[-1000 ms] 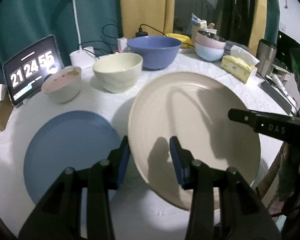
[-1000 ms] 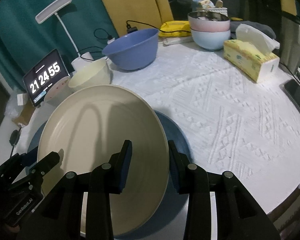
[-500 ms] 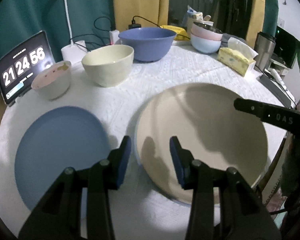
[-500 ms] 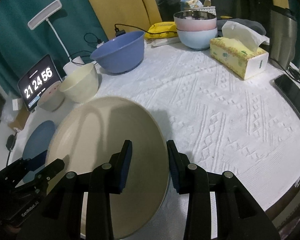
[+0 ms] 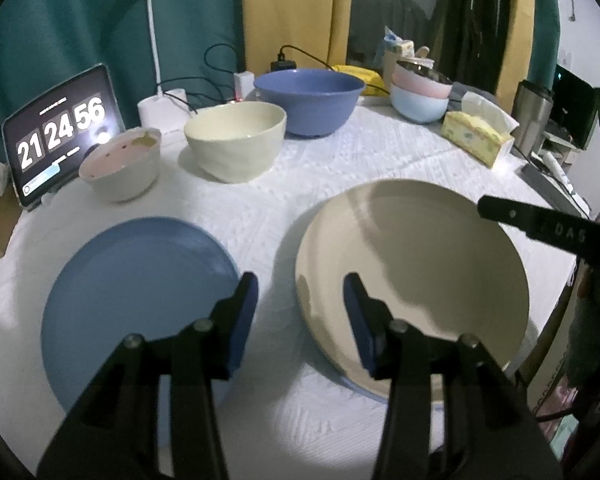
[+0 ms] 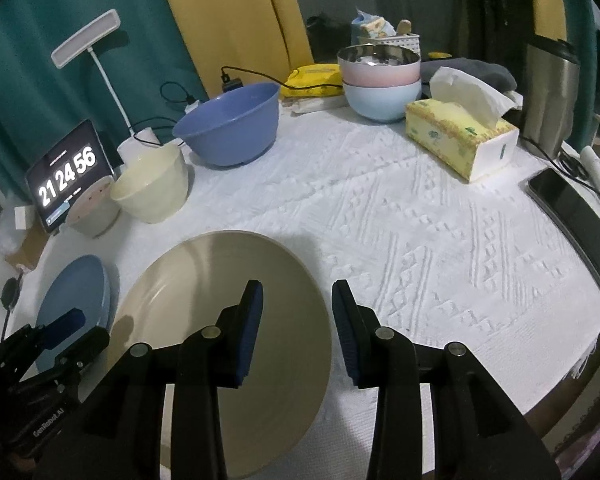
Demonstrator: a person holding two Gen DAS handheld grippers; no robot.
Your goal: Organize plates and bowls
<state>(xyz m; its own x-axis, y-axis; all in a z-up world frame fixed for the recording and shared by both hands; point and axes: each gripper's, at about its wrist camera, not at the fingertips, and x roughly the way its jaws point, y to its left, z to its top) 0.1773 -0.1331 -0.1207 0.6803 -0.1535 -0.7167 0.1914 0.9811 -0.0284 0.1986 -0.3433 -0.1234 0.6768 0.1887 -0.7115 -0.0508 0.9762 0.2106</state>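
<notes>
From my left gripper point(image 5: 300, 312) the jaws are opening, nothing between the pads: the cream plate point(image 5: 412, 280) lies just off the right-hand finger, its near rim hidden behind that finger, and the blue plate point(image 5: 140, 296) sits off the left-hand finger, its near edge cut off behind the gripper body. A blue sliver peeks from under the cream plate's near rim; I cannot tell what it belongs to. My right gripper point(image 6: 297, 320) stands partly open, and the cream plate's right edge runs behind its left finger, so I cannot tell whether the pads touch it. Beyond the fingertips stand a cream bowl point(image 5: 236, 140) and a blue bowl point(image 5: 308, 100).
</notes>
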